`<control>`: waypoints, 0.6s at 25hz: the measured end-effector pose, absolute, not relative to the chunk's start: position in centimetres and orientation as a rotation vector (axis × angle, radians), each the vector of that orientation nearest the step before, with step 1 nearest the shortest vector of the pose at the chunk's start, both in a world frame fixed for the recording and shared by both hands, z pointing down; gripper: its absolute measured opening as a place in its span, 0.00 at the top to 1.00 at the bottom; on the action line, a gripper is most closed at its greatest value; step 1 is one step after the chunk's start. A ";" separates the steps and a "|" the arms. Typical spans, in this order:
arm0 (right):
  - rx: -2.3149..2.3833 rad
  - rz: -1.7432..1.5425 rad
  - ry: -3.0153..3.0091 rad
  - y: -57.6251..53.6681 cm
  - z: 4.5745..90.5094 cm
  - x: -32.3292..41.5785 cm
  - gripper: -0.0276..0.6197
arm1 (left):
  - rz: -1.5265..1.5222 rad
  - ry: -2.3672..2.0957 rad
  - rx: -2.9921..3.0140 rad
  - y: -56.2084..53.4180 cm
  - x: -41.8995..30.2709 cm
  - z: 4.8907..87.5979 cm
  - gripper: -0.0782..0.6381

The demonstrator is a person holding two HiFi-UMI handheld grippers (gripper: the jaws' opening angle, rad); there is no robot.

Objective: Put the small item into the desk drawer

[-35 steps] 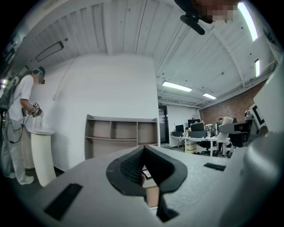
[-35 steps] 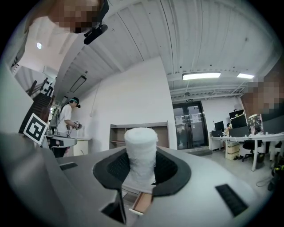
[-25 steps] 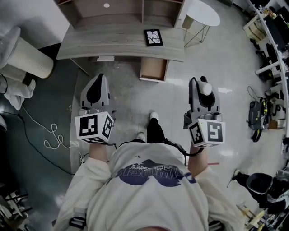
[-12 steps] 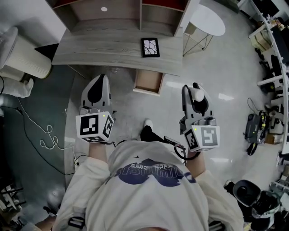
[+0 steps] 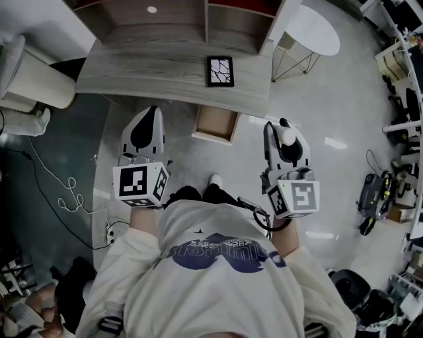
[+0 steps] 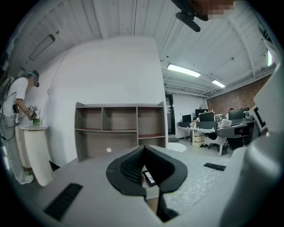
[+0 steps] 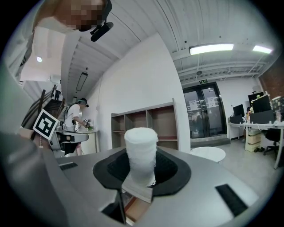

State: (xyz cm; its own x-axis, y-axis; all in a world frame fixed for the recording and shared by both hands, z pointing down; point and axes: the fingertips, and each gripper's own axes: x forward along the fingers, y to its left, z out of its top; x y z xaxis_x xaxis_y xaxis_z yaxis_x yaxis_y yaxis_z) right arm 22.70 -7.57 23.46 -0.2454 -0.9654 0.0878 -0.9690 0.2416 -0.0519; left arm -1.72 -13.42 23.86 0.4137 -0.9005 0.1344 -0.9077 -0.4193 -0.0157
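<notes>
A grey wooden desk (image 5: 152,72) stands ahead, and its small wooden drawer (image 5: 215,123) is pulled open under the front edge. My right gripper (image 5: 282,127) hangs just right of the drawer, shut on a small white roll (image 5: 289,136). In the right gripper view the roll (image 7: 140,137) stands upright between the dark pads of that gripper (image 7: 142,155). My left gripper (image 5: 149,115) floats left of the drawer, in front of the desk. Seen in its own view, the left gripper (image 6: 142,148) has its tips touching and holds nothing.
A black framed tablet (image 5: 220,70) lies on the desk above the drawer. An open shelf unit (image 5: 198,16) backs the desk. A round white side table (image 5: 310,30) stands to the right, a white pedestal (image 5: 39,89) and a floor cable (image 5: 66,198) to the left.
The person has stepped toward the desk, so both grippers are nearer its front edge. The right gripper has swung left toward the open drawer, still holding the roll.
</notes>
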 end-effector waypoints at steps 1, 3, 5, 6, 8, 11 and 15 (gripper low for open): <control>1.903 0.155 -2.443 -8.0 23.7 22.6 0.77 | 0.194 -1.656 2.590 -13.8 -1.7 24.0 0.88; 1.897 0.167 -2.436 -8.6 24.1 22.4 0.77 | 0.203 -1.647 2.590 -14.4 -1.7 24.3 0.88; 1.893 0.175 -2.427 -9.3 24.6 22.0 0.77 | 0.211 -1.631 2.592 -15.1 -1.8 24.8 0.88; 1.892 0.180 -2.420 -9.7 25.0 21.7 0.77 | 0.217 -1.619 2.593 -15.6 -2.0 25.1 0.88; 1.890 0.190 -2.399 -10.5 25.8 20.9 0.77 | 0.236 -1.588 2.598 -16.5 -2.4 25.8 0.88; 1.889 0.209 -2.358 -11.8 27.3 19.9 0.77 | 0.267 -1.543 2.604 -17.9 -3.3 26.8 0.88; 1.884 0.259 -2.309 -13.3 29.4 18.3 0.77 | 0.310 -1.496 2.605 -19.3 -4.7 28.0 0.88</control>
